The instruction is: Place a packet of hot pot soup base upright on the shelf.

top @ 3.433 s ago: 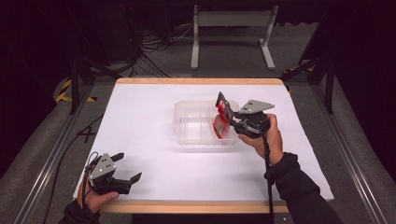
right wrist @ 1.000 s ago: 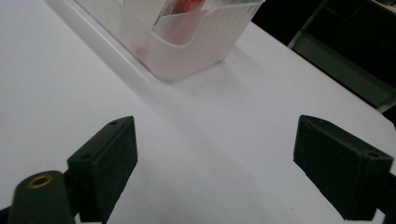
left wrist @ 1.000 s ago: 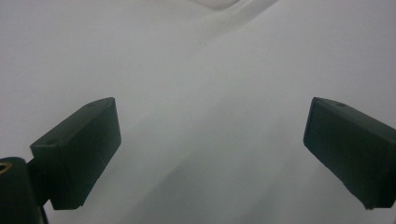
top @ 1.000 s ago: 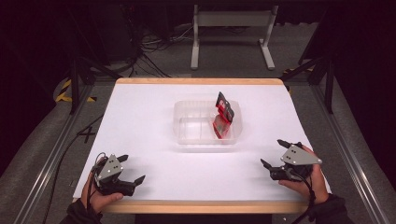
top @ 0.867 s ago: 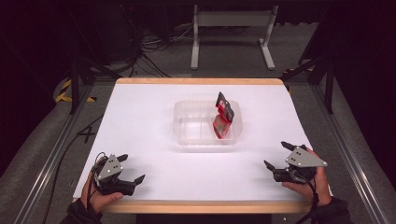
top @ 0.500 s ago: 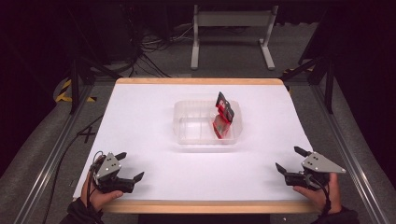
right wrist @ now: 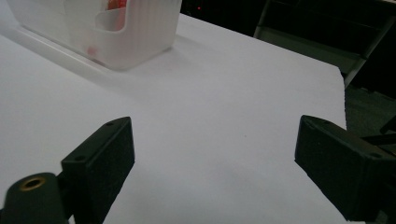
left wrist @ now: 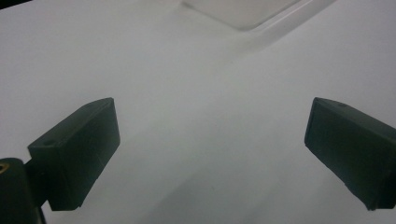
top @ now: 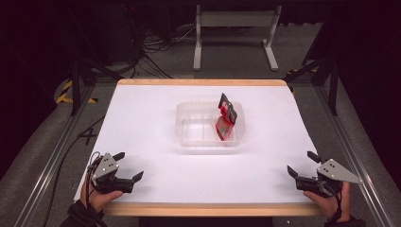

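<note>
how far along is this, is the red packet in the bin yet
Done, by the look of it: the red packet stands tilted inside the clear bin, leaning at its right side. Nothing is in hand: the left tool and right tool are both open, empty, and low at the table's near corners, apart from the bin. No other loose item lies on the table, so little seems left.

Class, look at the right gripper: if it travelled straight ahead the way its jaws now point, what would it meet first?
Probably bare white table: the right gripper stands open, and the clear plastic container sits left of its line. Depth is uncertain.
</note>
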Available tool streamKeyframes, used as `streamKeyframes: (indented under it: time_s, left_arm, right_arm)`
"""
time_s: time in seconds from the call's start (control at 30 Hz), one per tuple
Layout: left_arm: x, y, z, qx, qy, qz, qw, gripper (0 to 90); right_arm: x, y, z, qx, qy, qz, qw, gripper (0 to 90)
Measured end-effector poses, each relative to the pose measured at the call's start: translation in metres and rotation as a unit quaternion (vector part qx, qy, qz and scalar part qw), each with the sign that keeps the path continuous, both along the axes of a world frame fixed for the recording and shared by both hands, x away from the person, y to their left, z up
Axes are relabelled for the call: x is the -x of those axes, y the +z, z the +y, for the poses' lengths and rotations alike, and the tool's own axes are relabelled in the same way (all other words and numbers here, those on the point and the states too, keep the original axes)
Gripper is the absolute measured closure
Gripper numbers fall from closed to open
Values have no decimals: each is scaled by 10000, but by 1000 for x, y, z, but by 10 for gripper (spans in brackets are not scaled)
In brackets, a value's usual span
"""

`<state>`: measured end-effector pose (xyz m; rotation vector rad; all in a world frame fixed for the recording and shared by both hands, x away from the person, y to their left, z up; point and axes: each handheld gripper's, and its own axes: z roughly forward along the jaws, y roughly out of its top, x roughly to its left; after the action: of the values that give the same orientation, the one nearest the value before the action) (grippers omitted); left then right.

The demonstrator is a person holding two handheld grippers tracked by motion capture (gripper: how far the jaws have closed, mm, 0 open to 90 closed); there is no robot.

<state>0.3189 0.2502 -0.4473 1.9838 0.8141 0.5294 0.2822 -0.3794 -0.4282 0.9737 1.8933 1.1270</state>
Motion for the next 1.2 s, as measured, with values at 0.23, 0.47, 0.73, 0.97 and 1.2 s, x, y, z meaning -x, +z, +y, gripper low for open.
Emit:
streamKeyframes:
  time_s: [0.23,0.47,0.73,0.97,1.2]
  left_arm:
    - [1,0,2,43,-23,-51,10000,43]
    - [0,0,5,-22,-29,-112,9999,60]
    - [1,0,2,-64,-31,-86,9999,59]
    - [-1,0,1,-111,-59,-88,9999,60]
    - [-4,-1,-2,-143,-92,-71,9998,60]
  right_arm:
    - [3,-3,11,111,37,-18,9999,120]
    - [1,-4,17,211,22,46,9998,122]
    - [2,-5,17,221,-4,33,9997,120]
    - [1,-6,16,202,-57,96,9997,125]
    - [3,-7,15,206,-76,108,9997,120]
